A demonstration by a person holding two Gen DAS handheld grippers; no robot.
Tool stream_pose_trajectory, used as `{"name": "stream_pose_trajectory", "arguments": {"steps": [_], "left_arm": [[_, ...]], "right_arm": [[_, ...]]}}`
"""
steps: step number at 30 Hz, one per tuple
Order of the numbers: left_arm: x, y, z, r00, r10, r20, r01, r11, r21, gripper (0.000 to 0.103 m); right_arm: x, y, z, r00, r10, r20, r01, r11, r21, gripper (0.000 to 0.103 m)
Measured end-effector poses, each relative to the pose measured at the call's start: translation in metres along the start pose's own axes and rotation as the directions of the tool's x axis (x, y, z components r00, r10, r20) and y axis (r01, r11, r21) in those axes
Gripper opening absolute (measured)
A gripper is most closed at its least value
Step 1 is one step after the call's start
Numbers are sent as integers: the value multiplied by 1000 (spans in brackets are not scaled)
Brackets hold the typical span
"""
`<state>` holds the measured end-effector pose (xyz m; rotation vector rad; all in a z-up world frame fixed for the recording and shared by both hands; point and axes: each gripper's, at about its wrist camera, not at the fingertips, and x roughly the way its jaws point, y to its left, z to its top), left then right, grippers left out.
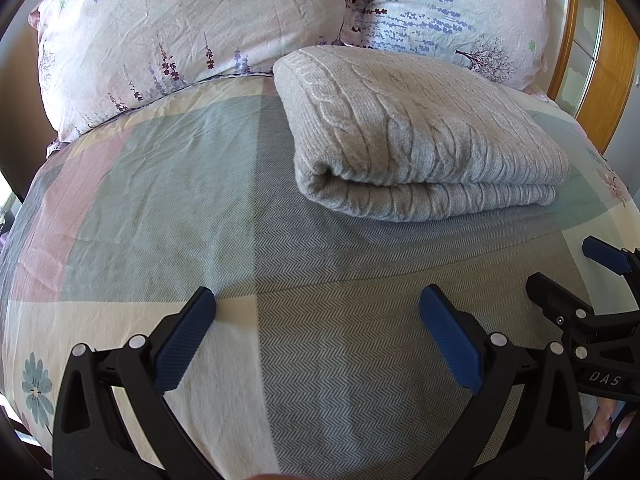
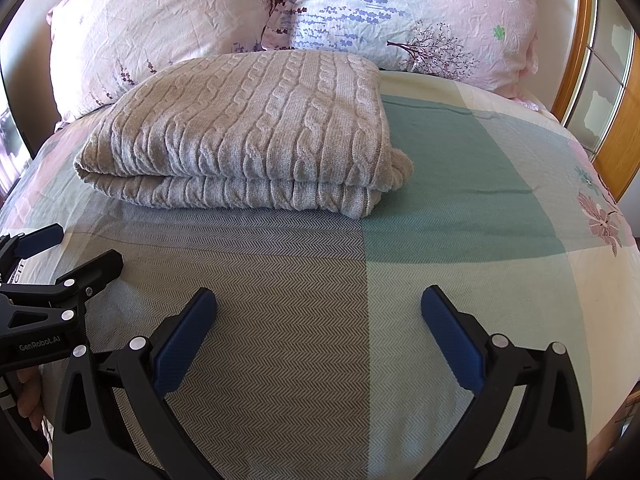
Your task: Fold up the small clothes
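Note:
A grey cable-knit sweater (image 1: 420,132) lies folded into a thick rectangle on the bed, ahead and right of my left gripper (image 1: 316,300). It also shows in the right wrist view (image 2: 248,132), ahead and left of my right gripper (image 2: 318,300). Both grippers are open and empty, hovering over the bedspread short of the sweater. My right gripper also shows at the right edge of the left wrist view (image 1: 568,268). My left gripper also shows at the left edge of the right wrist view (image 2: 76,248).
The bed has a patchwork cover (image 2: 460,184) in grey, teal, pink and cream. Two floral pillows (image 1: 180,28) (image 2: 420,12) lean at the head behind the sweater. A wooden frame (image 2: 616,128) stands at the right.

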<state>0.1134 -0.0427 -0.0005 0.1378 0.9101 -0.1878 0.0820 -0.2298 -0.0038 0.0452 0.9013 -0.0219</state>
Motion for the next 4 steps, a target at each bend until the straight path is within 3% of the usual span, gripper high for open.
{"name": "stream_pose_trajectory", "arguments": {"steps": [4], "left_arm": [[0,0,0,1000,-1,-1,1,1000,1,101]], "right_arm": [[0,0,0,1000,0,0,0,1000,0,102]]}}
